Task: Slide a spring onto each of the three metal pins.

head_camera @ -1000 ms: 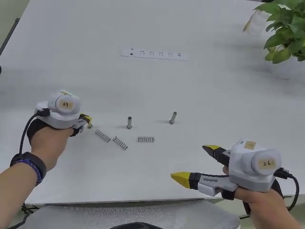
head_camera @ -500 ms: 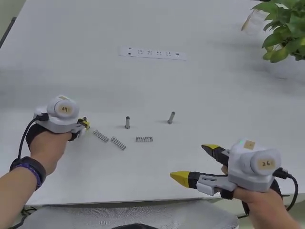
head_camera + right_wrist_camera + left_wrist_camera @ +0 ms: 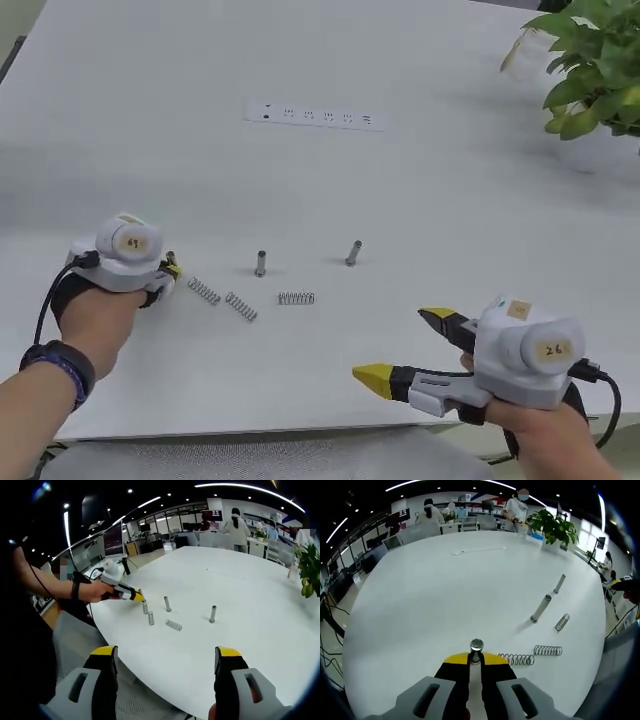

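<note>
A round sticker (image 3: pixel 551 350) on the right claw (image 3: pixel 406 345) reads "26"; the left claw's (image 3: pixel 475 657) sticker is too small to read. The left claw is pressed together on a pin (image 3: pixel 476 646). Three springs (image 3: pixel 517 658) lie on the tabletop (image 3: pixel 400 180) just to its right, with two more pins (image 3: pixel 540 608) beyond them. The right claw is spread with nothing in it, well apart from the springs.

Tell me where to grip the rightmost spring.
Pinch the rightmost spring near one end, across its coils, from above with the open right gripper: it lies flat on the table, and the other end must take a pin.
</note>
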